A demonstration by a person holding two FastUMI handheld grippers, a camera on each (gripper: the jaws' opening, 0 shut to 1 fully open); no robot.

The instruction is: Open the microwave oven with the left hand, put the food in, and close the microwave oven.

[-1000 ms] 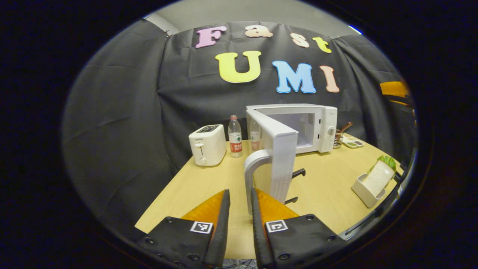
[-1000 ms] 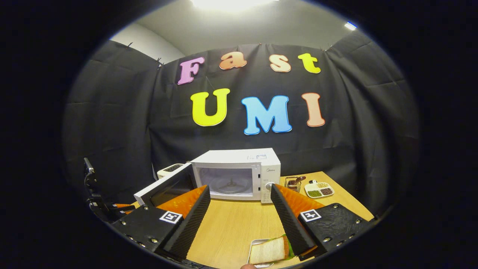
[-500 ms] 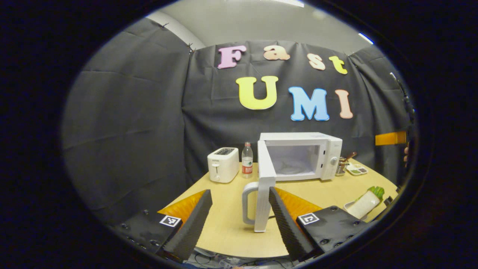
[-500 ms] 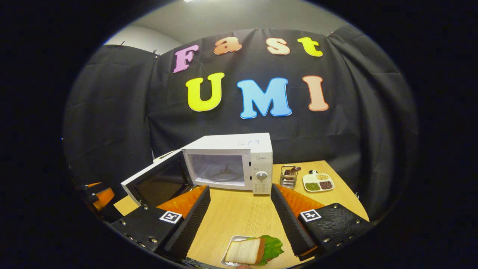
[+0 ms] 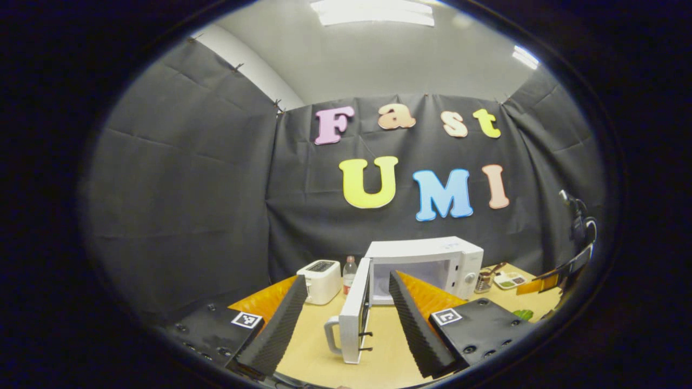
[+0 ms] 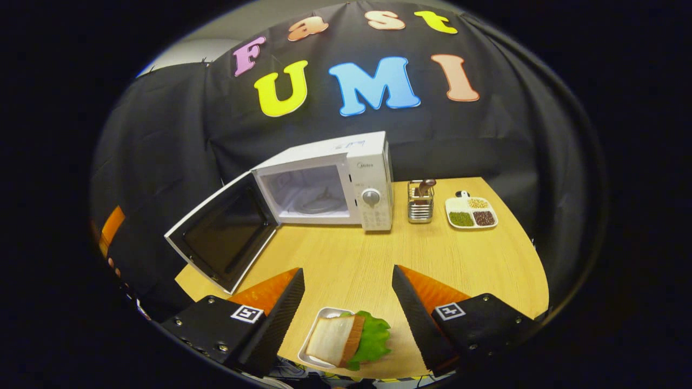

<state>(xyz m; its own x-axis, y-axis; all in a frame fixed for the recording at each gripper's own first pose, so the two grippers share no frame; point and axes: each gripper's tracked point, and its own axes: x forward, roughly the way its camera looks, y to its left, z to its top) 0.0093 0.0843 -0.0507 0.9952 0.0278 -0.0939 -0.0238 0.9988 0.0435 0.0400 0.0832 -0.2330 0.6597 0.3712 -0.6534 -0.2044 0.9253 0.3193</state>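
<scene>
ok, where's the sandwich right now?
In the right gripper view, the sandwich lies in its white tray at the table's near edge, between the open right hand-held gripper's fingers.

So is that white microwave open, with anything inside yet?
Open: the white microwave's door swings wide. Its cavity holds just the turntable; the sandwich still sits outside.

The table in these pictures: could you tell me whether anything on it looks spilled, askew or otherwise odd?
Nothing stands out. The microwave has its door swung wide open, as the task needs; the sandwich sits in its tray, and the divided dish holds its contents.
</scene>
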